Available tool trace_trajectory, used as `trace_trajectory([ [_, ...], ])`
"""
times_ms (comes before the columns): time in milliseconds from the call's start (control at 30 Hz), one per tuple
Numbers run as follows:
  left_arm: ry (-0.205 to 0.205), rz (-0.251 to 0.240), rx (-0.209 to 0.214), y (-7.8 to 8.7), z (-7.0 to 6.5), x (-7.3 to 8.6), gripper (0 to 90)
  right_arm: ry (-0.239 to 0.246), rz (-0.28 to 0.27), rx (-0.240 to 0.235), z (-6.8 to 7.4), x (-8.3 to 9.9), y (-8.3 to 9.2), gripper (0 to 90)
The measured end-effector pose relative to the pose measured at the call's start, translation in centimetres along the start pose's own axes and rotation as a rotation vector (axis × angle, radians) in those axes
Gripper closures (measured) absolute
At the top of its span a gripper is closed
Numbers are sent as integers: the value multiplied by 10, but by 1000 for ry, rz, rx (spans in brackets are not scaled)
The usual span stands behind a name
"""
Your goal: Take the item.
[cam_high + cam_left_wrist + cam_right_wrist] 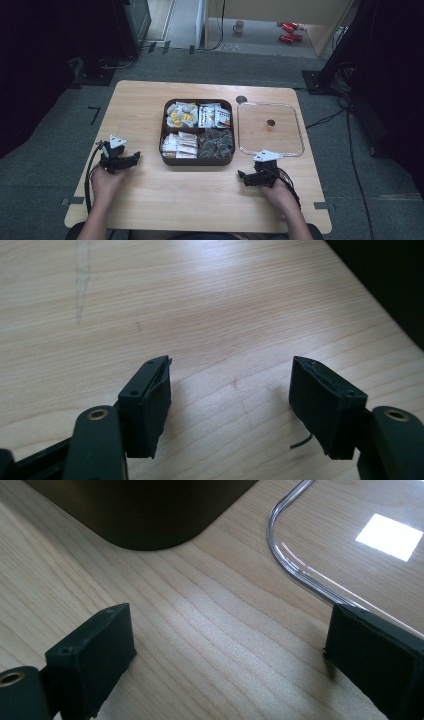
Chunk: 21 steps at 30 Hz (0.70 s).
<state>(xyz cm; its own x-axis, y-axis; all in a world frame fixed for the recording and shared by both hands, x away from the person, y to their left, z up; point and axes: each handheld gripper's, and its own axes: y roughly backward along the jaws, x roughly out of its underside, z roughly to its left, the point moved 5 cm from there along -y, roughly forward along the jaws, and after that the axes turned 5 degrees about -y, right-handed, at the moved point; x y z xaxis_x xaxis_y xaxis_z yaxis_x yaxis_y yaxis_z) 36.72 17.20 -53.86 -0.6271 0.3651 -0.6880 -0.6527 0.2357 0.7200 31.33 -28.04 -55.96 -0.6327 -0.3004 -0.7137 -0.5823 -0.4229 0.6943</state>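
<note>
A dark brown box (197, 160) with four compartments of packets and snacks sits mid-table. To its right lies a clear square lid (270, 129). My left gripper (131, 160) rests on the table's left side, held in a hand; in the left gripper view its jaws (230, 390) stand apart over bare wood with nothing between them. My right gripper (246, 177) rests near the lid's front corner. In the right gripper view its jaws (227, 645) are wide open, the box's corner (150, 515) and the lid's rounded edge (280, 555) just ahead.
The wooden table (150, 200) has bare wood in front of the box and at far left. A small round hole (241, 99) shows behind the box. Dark stands and cables surround the table on the grey floor.
</note>
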Motion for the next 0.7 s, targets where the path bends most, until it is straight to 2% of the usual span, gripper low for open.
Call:
trace_trajectory([
  [167, -14, -16, 38, 4, -4, -9, 360, 0, 0, 0, 0, 0, 0, 55],
  [200, -35, -8, 63, 5, -5, -12, 361, 1, 0, 0, 0, 0, 0, 55],
  [267, -44, -6, 67, 5, -6, -13, 361, 5, -3, 0, 0, 0, 0, 55],
  [333, -85, 1, 73, 6, -6, -19, 364, 2, -1, 0, 0, 0, 0, 55],
  [433, -113, -11, 78, 10, -8, -27, 384, 1, -1, 0, 0, 0, 0, 55],
  [533, -119, -40, 111, 15, -11, -36, 403, 2, -1, 0, 0, 0, 0, 55],
  [700, -126, -66, 144, 20, -16, -49, 420, 2, -1, 0, 0, 0, 0, 55],
])
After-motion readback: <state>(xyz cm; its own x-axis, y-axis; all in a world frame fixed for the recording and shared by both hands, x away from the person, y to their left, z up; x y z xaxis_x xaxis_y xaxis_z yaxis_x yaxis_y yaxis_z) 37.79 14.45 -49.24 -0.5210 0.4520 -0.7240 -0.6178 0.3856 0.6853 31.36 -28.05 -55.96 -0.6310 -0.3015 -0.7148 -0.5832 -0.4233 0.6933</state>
